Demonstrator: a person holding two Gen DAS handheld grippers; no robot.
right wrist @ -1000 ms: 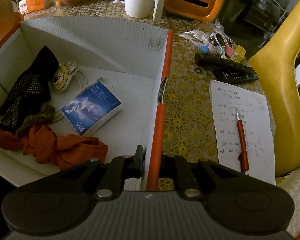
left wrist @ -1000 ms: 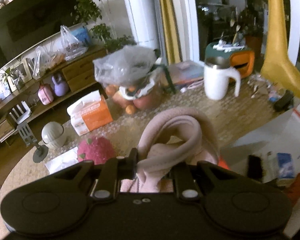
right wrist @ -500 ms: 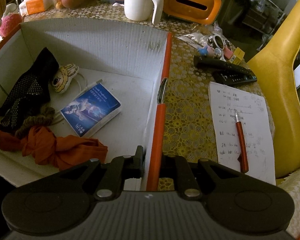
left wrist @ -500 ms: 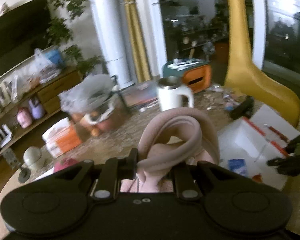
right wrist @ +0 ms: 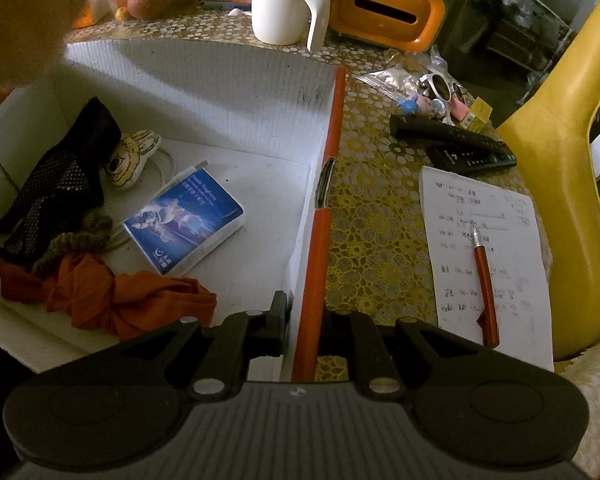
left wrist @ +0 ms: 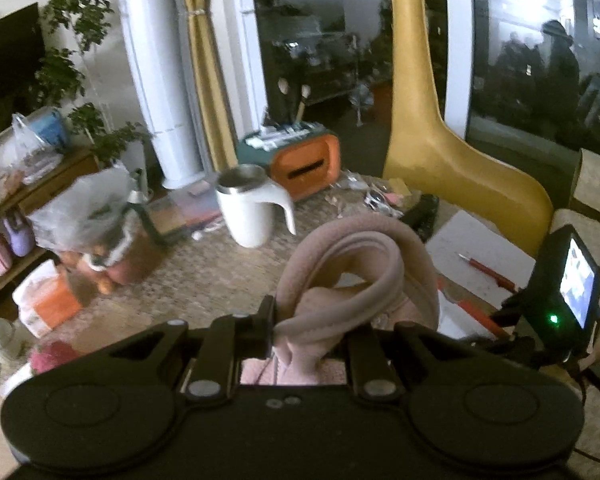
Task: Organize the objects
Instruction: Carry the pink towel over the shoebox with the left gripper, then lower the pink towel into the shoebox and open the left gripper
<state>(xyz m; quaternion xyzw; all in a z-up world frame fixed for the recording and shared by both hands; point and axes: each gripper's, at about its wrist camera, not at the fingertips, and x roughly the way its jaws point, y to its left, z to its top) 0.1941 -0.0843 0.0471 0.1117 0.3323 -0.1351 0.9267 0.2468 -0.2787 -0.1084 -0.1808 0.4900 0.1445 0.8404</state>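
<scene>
Between the left gripper's [left wrist: 312, 320] closed jaws hangs a rolled pink fabric item [left wrist: 356, 276], lifted above the patterned table [left wrist: 204, 276]. Farther back stand a white mug [left wrist: 252, 208] and an orange tissue box [left wrist: 304, 164]. On the right, the right gripper [right wrist: 306, 320] is clamped on the orange-edged wall of a white box [right wrist: 204, 92]. Inside the box lie a black glove [right wrist: 56, 184], an orange cloth [right wrist: 112, 292] and a blue packet [right wrist: 184, 220]. Beside the box, a red pen [right wrist: 485, 280] rests on a written sheet [right wrist: 496, 240].
</scene>
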